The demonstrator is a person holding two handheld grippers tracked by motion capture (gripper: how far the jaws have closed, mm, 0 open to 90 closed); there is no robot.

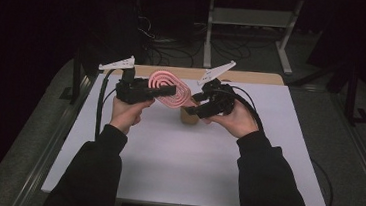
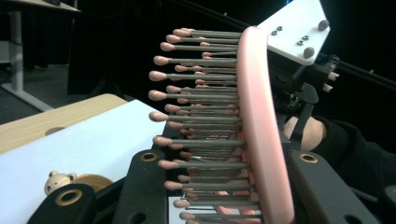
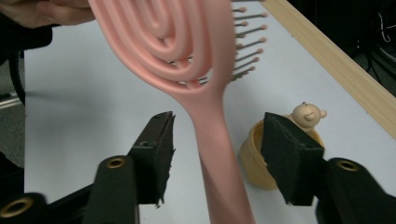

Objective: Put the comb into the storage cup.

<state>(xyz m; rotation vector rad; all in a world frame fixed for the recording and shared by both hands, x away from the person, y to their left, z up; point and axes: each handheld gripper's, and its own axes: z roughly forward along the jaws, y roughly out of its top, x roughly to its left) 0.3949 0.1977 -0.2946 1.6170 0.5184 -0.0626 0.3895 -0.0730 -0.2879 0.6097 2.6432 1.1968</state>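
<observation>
A pink hairbrush [image 1: 170, 88] with looped ribs hangs above the white table [image 1: 190, 164]. My left gripper [image 1: 168, 92] is shut on its head; in the left gripper view the pink rim [image 2: 259, 121] and the grey bristles with pink tips sit between the jaws [image 2: 229, 158]. My right gripper [image 1: 197, 104] is open: in the right gripper view the brush handle [image 3: 219, 158] passes between the two pads [image 3: 161, 144] without touching them. Below the handle stands a small tan cup [image 3: 254, 158] with a bear head [image 3: 308, 114] on its rim.
The tan cup [image 1: 188, 117] stands mid-table under the right gripper. A light wooden strip [image 1: 243, 77] runs along the table's far edge. Beyond it stand a white shelf frame [image 1: 251, 18] and floor cables. The surroundings are dark.
</observation>
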